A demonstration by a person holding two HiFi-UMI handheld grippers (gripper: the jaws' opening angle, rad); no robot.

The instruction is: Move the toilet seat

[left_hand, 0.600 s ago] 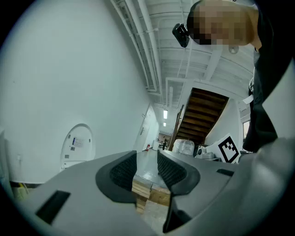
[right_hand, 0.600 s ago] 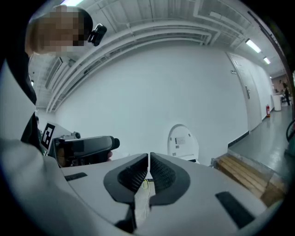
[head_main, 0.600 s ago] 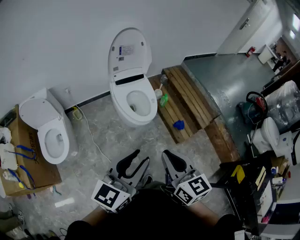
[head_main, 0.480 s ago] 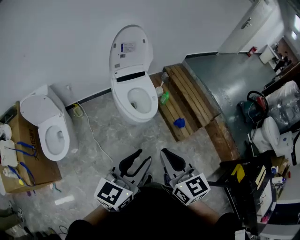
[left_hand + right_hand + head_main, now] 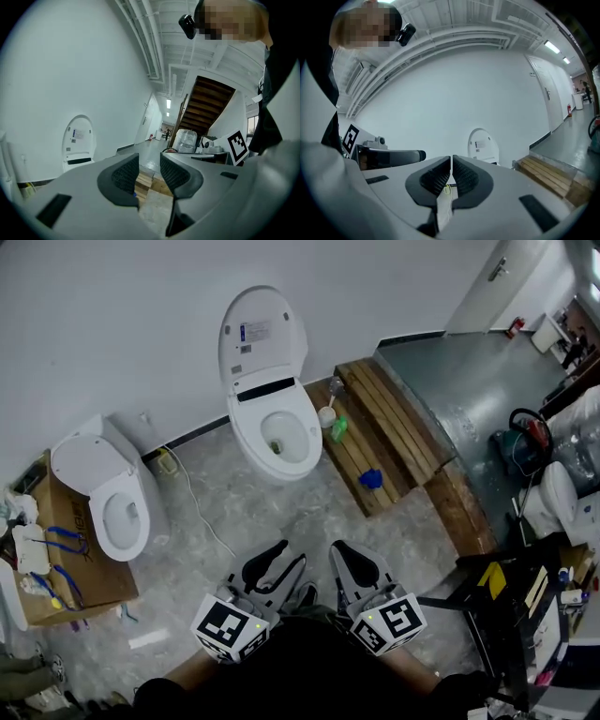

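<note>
A: What is in view, left to right?

B: In the head view, a box (image 5: 58,568) sits far left with a small toilet (image 5: 111,507) beside it. A cable (image 5: 199,521) trails over the floor. Then comes the main toilet (image 5: 277,435), against the wall, with its lid (image 5: 265,334) upright. I cannot tell whether the seat is raised with the lid or lying on the bowl. To the right, a bottle (image 5: 338,429) stands on a wooden platform (image 5: 394,432).

A: And the grippers?

B: Both are low in the frame, well apart from either toilet. The left gripper (image 5: 286,555) has its jaws spread, with nothing between them. The right gripper (image 5: 337,547) has its jaws pressed together and is also empty.

A: What could go wrong?

B: With two toilets, the wrong one could be approached. The cable lies near the path, so a foot could snag it. The right gripper, pressed together, could only nudge the seat. A smooth seat could slip from a shallow pinch and slam onto the bowl. A wide swing on the right could topple the bottle.
</note>
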